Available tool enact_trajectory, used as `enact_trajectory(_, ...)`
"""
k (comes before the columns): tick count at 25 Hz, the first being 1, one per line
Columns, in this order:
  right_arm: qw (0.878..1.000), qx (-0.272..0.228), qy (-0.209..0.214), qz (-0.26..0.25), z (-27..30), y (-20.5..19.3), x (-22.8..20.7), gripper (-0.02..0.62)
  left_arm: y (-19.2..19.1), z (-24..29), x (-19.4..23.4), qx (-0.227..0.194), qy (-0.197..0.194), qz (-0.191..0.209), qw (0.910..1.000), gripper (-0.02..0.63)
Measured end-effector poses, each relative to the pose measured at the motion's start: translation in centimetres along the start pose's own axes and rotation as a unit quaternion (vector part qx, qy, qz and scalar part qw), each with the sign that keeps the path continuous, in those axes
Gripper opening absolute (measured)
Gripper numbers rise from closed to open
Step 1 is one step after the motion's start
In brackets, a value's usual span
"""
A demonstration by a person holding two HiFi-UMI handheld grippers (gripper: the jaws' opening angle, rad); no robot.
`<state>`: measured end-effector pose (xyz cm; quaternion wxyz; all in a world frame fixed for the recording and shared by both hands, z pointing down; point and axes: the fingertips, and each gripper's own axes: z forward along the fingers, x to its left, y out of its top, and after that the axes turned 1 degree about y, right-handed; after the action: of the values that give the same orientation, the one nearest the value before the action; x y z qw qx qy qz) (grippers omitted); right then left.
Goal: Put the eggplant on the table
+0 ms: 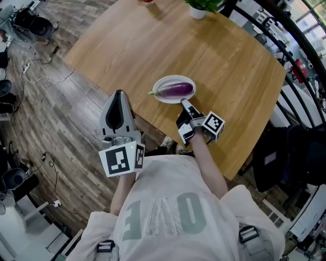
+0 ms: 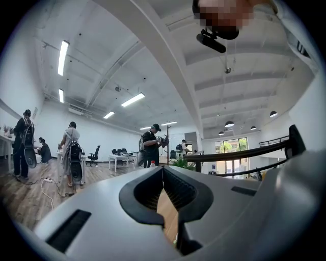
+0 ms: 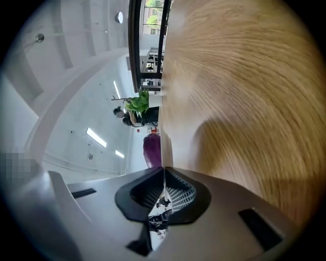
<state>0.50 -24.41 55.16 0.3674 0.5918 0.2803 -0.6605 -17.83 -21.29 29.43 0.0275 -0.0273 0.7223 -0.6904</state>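
A purple eggplant (image 1: 177, 90) lies on a white plate (image 1: 168, 80) near the front edge of the wooden table (image 1: 219, 51). My right gripper (image 1: 183, 101) is turned on its side at the plate's near rim. In the right gripper view, the thin white plate (image 3: 163, 142) edge runs into the closed jaws of the right gripper (image 3: 163, 169). The eggplant (image 3: 152, 150) shows just beyond it, and the table (image 3: 244, 76) fills the right side. My left gripper (image 1: 119, 93) hangs over the floor left of the table. Its jaws (image 2: 163, 169) are shut with nothing between them.
A potted plant (image 1: 198, 7) and a small red object (image 1: 146, 1) stand at the table's far edge. A black railing (image 1: 300, 71) runs along the right. Office chairs (image 1: 30, 23) and cables lie on the floor at left. Several people (image 2: 71, 153) stand in the room.
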Motion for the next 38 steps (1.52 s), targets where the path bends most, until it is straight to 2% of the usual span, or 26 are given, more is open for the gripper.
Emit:
enact_trajectory(13,1.0,-0.016,-0.014,0.017,0.0,0.3,-1.5,0.026,-1.0,0.2,-0.5,0.014,-0.007,0.004,0.9999,0.009)
enact_trajectory(38,0.997,-0.028,-0.061,0.034,0.0,0.5,-3.5,0.028,-1.3,-0.1,0.5,0.018,0.01,0.008,0.9998,0.009)
